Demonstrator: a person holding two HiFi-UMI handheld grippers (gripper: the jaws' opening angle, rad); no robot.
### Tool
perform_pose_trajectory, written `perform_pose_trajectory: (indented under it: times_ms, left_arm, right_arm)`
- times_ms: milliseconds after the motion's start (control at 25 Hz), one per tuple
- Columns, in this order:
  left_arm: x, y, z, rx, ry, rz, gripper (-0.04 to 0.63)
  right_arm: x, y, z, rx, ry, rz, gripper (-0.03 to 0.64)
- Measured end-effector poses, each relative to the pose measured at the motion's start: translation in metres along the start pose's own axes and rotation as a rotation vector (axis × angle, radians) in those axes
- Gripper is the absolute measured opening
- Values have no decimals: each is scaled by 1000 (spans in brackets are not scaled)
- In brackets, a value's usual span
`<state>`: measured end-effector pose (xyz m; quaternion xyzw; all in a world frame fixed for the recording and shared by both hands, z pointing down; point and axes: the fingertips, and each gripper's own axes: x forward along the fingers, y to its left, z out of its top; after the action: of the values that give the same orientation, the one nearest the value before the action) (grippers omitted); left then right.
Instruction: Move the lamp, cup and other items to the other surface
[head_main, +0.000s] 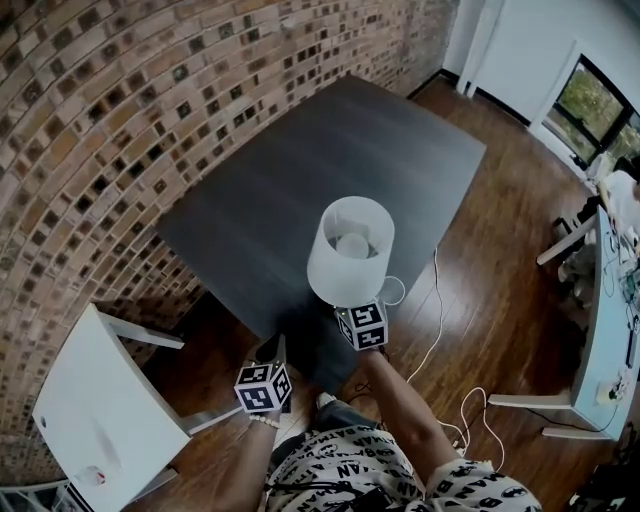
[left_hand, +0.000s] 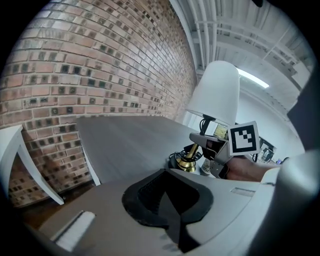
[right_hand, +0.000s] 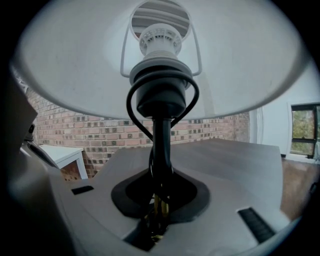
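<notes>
Right gripper view first: what have the tongs got?

- The right gripper (right_hand: 159, 212) is clenched on the brass stem of the table lamp (right_hand: 161, 100). A black cord (right_hand: 131, 107) loops beside the stem, and the white shade (right_hand: 240, 65) is overhead.

And the other one?

- The left gripper (left_hand: 172, 212) is closed on nothing, near the lamp's brass base (left_hand: 187, 162) at the dark grey table's (head_main: 300, 180) near edge. A white side table (head_main: 100, 400) stands to the left and a brick wall (head_main: 120, 100) beyond.

The lamp (head_main: 350, 248) stood upright at the near edge of the dark tabletop (head_main: 300, 170). It had a white shade, black stem and brass base, and the right hand-held gripper (right_hand: 159, 214) clamped its stem.
</notes>
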<state>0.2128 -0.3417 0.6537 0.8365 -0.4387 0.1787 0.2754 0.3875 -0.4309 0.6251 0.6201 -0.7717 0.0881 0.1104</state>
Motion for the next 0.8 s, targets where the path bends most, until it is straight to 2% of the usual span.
perform_pose_trajectory:
  times_ms: [400,720,800]
  left_arm:
    - [2,-10,2,0,1,-11,3]
    - [-4,-14,3,2,-11,-10,3]
    - [-7,-13,4,-1,-19,-5,3]
  right_arm:
    - [-8,3,-6,-2,-7,-10,63]
    - [-11,1,-7,32,-10,-37,105]
    - [-13,3,-9,46,-9,-36,184]
